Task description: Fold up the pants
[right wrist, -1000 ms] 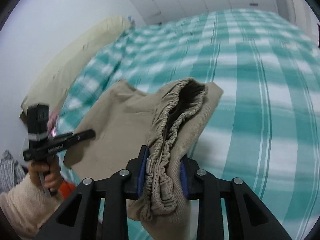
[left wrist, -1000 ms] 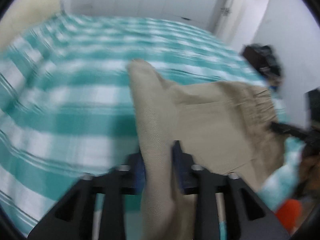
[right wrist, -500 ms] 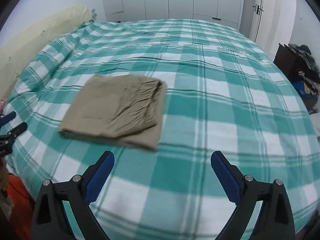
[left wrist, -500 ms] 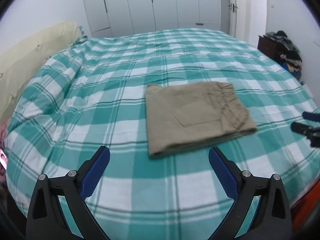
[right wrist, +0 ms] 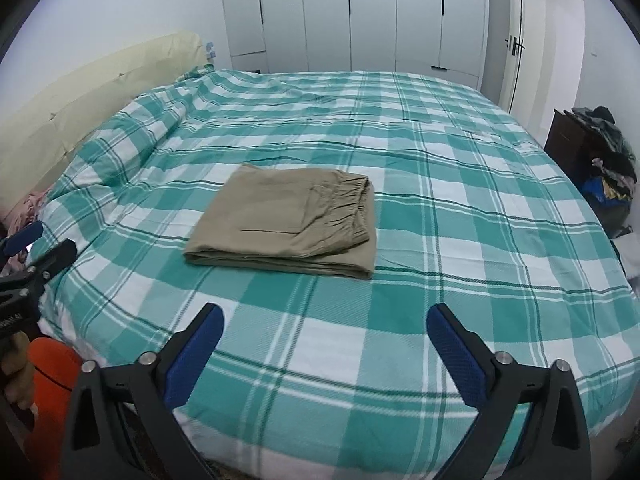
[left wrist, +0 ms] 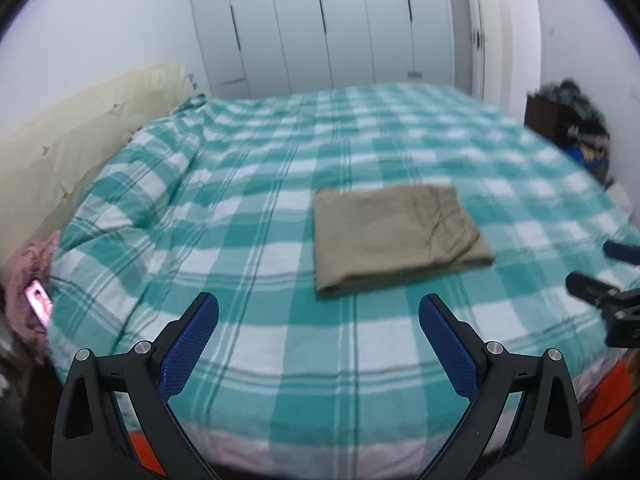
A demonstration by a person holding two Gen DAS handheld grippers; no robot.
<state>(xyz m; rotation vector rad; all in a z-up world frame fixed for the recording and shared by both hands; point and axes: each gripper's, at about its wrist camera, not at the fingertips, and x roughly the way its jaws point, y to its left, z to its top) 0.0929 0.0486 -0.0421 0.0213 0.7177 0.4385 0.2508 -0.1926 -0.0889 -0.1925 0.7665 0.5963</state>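
Pants (right wrist: 288, 226): 1, folded, on bed (right wrist: 460, 240). 2 claws: left claw (left wrist: 319, 312) spread, right claw (right wrist: 325, 322) opening, both empty.

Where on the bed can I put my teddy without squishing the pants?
Lots of room. The checked bedspread is bare right of the folded pants, behind them toward the wardrobe, and in front. The only cramped spot is the left edge by the headboard.
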